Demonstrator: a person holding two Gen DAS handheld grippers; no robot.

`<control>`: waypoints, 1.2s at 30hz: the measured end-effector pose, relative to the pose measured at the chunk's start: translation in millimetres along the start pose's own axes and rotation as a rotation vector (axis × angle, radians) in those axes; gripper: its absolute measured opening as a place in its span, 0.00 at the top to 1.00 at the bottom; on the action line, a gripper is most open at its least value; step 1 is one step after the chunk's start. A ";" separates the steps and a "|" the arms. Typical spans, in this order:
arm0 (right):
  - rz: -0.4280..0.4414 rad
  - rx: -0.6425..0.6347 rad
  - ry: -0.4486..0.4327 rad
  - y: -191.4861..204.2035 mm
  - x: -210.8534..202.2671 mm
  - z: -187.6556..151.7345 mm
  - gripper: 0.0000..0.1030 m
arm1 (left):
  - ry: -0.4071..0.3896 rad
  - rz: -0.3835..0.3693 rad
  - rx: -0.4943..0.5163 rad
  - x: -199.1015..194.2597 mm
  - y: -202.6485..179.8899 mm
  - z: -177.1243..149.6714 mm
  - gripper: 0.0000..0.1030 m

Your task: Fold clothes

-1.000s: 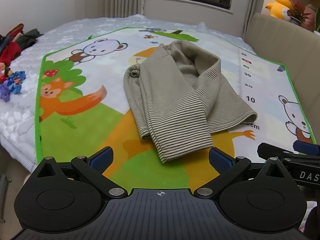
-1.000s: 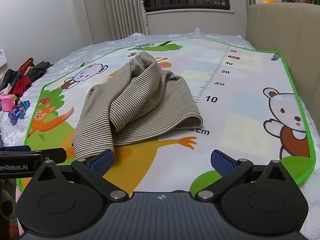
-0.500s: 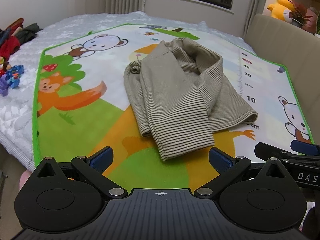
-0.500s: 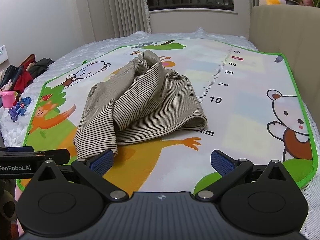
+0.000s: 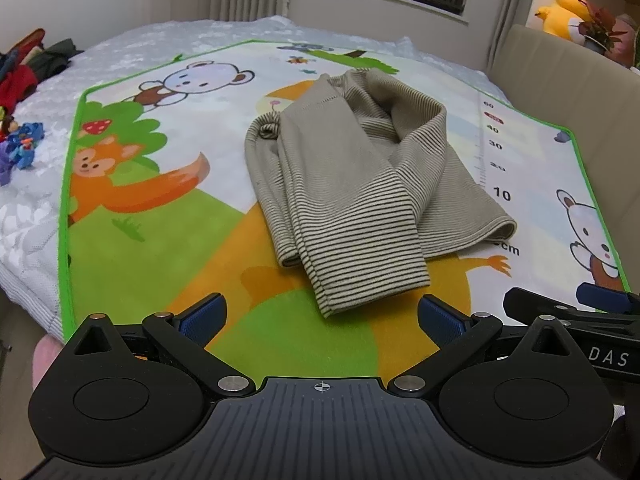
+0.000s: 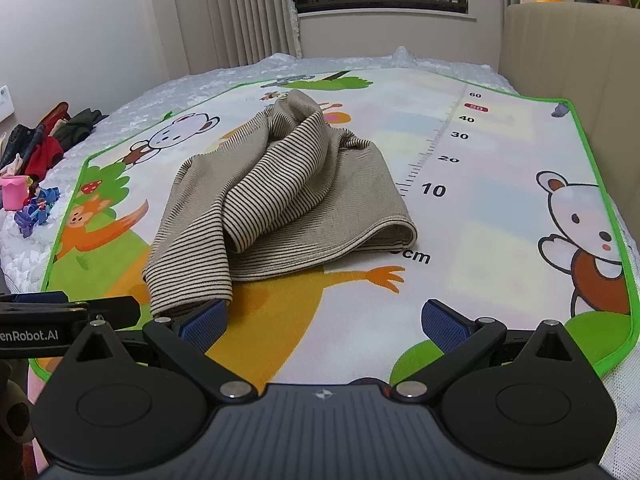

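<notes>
Grippers first, nearest the cameras. Left gripper (image 5: 320,314): fingers spread wide, nothing between them, hovering low at the near edge of the play mat (image 5: 132,264). Right gripper (image 6: 324,318): fingers likewise apart and empty, just beside the left one; its left blue pad (image 6: 204,322) sits close to the garment's near corner, contact not resolvable.

Striped garment (image 5: 352,196): beige knit with dark stripes, lying in a loose heap near the middle of the mat, which is spread over the bed (image 5: 28,216). One striped end, probably a sleeve or leg, trails toward the grippers; a rounded folded hem lies on the right by the printed ruler.

Step in hand, as judged: reach in and take hold so the heap can be spread flat before any fold. To do it well, pick single-layer edges rather than the bunched ridge; take the trailing striped end with the left and the right-hand hem with the right, pinch low against the mat, then draw apart evenly.

Further back: clothes pile (image 6: 44,140) and small toys (image 6: 36,208) at the left edge of the bed, well apart from the garment.

Unclear: garment type, neckline and sleeve count, all buried in the folds; its far end is hidden behind the ridge. Mat's near corners are cut off by the gripper bodies.
</notes>
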State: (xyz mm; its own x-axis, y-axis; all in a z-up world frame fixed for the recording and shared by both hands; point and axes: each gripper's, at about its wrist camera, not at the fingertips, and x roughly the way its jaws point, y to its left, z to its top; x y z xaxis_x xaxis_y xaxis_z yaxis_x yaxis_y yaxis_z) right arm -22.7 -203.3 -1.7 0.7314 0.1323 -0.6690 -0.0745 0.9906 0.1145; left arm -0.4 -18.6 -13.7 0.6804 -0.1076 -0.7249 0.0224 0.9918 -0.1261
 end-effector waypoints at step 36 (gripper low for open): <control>0.000 -0.003 0.019 1.9 7.3 0.9 0.00 | 0.009 -0.004 -0.005 4.4 1.2 1.5 0.00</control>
State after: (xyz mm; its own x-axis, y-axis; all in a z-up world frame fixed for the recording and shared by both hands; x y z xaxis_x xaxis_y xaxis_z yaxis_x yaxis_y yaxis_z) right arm -16.9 -200.5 -5.8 0.7180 0.1330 -0.6832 -0.0763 0.9907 0.1127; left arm 3.7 -17.8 -16.0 0.6736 -0.1126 -0.7305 0.0214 0.9909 -0.1330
